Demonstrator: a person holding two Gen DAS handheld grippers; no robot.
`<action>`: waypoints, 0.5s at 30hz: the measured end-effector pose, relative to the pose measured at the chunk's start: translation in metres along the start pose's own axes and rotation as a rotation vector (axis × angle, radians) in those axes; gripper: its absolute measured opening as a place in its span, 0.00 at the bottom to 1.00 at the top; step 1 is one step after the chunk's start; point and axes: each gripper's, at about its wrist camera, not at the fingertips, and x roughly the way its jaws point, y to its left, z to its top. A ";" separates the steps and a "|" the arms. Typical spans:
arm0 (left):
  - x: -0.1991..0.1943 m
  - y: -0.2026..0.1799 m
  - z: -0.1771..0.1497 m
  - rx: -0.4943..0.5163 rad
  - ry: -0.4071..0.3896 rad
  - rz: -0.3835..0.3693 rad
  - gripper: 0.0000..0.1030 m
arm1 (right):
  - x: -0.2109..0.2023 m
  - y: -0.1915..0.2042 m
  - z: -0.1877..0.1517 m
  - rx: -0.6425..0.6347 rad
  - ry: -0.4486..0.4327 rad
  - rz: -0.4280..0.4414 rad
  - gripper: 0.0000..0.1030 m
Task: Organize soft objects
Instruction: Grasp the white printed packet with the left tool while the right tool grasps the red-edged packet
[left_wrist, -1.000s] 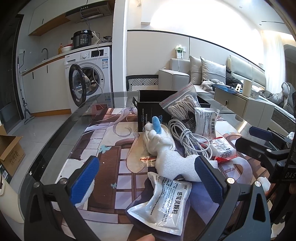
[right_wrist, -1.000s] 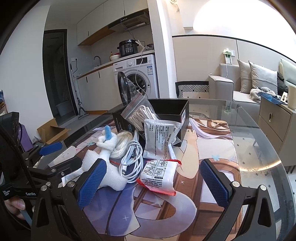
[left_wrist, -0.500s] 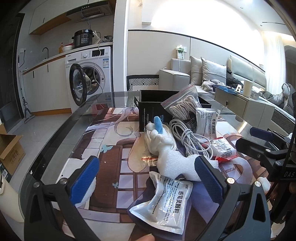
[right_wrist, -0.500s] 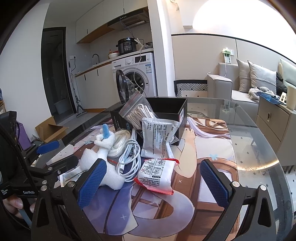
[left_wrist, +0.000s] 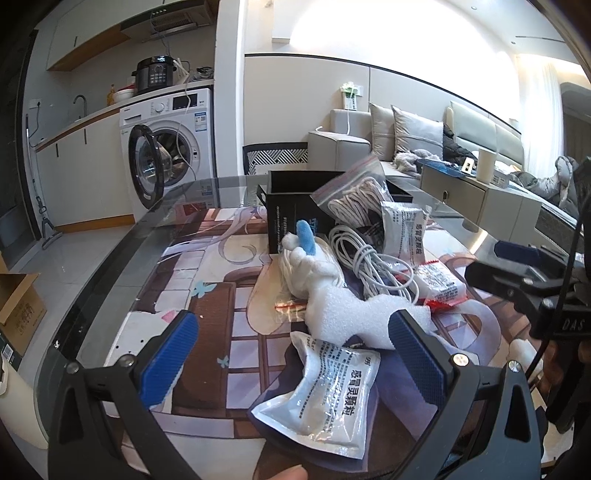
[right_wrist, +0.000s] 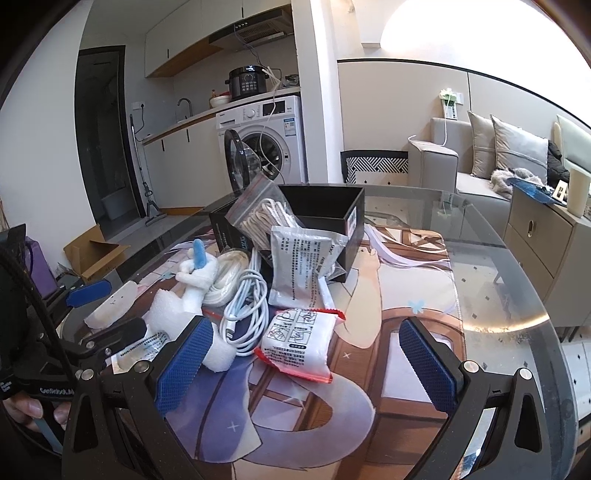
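A pile of soft things lies on the printed mat in front of a black open box (left_wrist: 295, 206) (right_wrist: 325, 218). It holds a white plush with a blue ear (left_wrist: 306, 258) (right_wrist: 195, 269), white foam (left_wrist: 354, 317), a coiled white cable (left_wrist: 373, 266) (right_wrist: 243, 306), a zip bag of cord (left_wrist: 354, 199) (right_wrist: 262, 214), silver sachets (left_wrist: 325, 387) (right_wrist: 299, 266) and a red-edged packet (left_wrist: 439, 288) (right_wrist: 299, 343). My left gripper (left_wrist: 291, 362) is open above the near silver sachet. My right gripper (right_wrist: 303, 369) is open just before the red-edged packet.
The glass table's (right_wrist: 517, 295) curved edge runs at right and at left (left_wrist: 110, 266). A washing machine with open door (left_wrist: 166, 147) stands behind, a sofa (right_wrist: 480, 166) and cabinet (right_wrist: 546, 243) to the right, a cardboard box (left_wrist: 18, 310) on the floor.
Both grippers have drifted slightly nearer to the pile. Nothing on the table has moved and both stay open.
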 end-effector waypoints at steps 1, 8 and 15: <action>0.001 0.000 -0.001 0.006 0.006 -0.002 1.00 | 0.001 0.000 0.000 -0.001 0.009 -0.002 1.00; 0.005 -0.002 -0.007 0.030 0.041 -0.017 1.00 | 0.008 -0.004 0.001 0.010 0.062 -0.014 1.00; 0.011 -0.005 -0.016 0.074 0.086 -0.013 1.00 | 0.016 -0.009 0.000 0.022 0.097 -0.021 1.00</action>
